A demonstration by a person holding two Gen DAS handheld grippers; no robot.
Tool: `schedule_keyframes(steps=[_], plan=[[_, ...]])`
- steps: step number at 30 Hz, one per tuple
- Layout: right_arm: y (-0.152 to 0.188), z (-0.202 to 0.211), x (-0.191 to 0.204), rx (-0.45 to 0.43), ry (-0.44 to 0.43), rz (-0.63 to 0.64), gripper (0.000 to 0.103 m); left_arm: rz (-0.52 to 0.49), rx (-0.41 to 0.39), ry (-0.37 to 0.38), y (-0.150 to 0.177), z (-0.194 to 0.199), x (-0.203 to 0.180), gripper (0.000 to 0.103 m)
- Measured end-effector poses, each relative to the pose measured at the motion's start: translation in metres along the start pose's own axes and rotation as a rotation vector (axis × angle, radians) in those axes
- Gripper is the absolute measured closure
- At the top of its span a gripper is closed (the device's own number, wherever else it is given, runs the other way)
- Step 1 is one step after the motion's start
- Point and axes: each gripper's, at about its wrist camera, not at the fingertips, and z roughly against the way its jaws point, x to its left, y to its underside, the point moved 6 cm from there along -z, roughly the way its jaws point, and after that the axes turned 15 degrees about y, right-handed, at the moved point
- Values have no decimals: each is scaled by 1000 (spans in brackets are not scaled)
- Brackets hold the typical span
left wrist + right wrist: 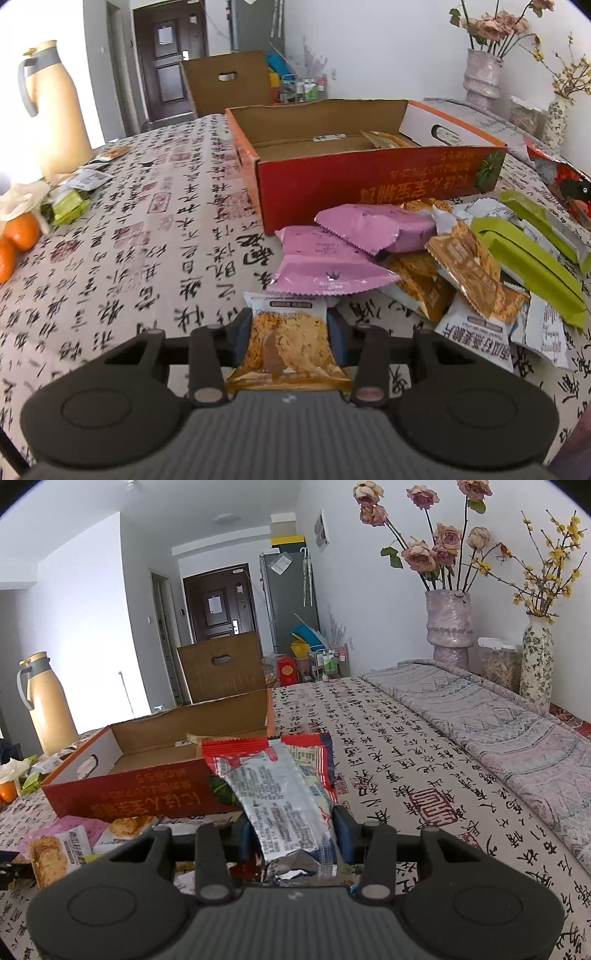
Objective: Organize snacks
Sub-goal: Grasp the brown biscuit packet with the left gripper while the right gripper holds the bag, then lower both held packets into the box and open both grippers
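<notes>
My left gripper (289, 325) is shut on a small orange-and-white snack packet (288, 332), held just above the tablecloth. Ahead of it lie two pink packets (332, 254) and a heap of orange snack packets (461, 266) and green packets (532, 254). Behind them stands an open red cardboard box (369, 177) with one packet inside. My right gripper (291, 830) is shut on a large red and silver snack bag (280, 794), held up near the right end of the red box (147, 790).
A cream thermos jug (55, 110) stands far left, with oranges (18, 236) and green wrappers beside it. Vases with flowers (448, 624) and a folded grey cloth (498, 720) occupy the right side. A brown carton (229, 81) stands behind the table.
</notes>
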Motion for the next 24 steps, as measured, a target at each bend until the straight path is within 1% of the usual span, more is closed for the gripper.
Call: schedule_keyframes(steps=[3,8,13,20,24], plan=[[0,2,0,-1,-4,-1,60,-11,-8,-27,5,6,-4,61],[1,6,-1,-7,-13,-1,60,0,-28,-66,10,16,-6,62],[1,10,-2,-12,-18,-3,60,12,-74,-93,13,34,-10,62],[0,19,1,-27,-35,1,60,27,-164,-102,0,58,-20,62],[-1,23,2,-34,-42,5,60,36,-210,-86,-12,61,-27,62]])
